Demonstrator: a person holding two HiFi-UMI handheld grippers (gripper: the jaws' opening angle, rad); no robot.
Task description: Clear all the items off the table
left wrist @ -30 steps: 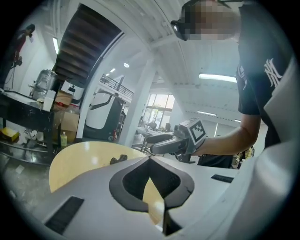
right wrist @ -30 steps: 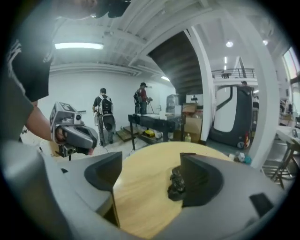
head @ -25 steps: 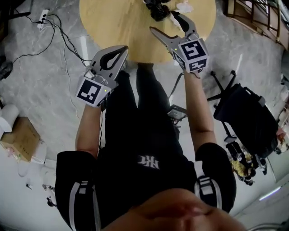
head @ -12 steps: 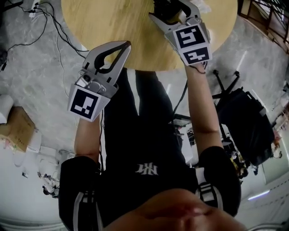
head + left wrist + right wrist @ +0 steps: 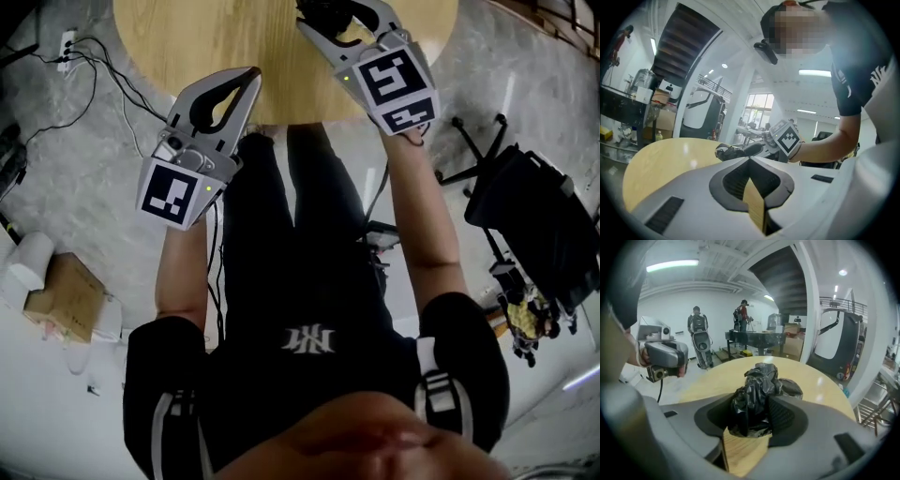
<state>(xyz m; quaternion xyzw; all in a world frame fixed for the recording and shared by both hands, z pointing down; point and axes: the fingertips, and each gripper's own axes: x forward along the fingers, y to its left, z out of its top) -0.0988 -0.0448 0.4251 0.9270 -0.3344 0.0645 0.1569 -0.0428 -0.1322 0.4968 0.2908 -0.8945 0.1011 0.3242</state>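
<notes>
Black bag in right tool's just-closing jaws, arm outstretched over table.

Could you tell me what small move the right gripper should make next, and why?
Probably a short lift straight up. The right gripper has just been closing its jaws, and they now pinch the crumpled black bag, which rests on the round table. The left gripper is shut and empty. A slight raise would test the grip before carrying the bag off.

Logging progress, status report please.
Left tongs shut, empty. Right tongs just closed onto crumpled black plastic bag on round wooden table. Nothing blocking.
</notes>
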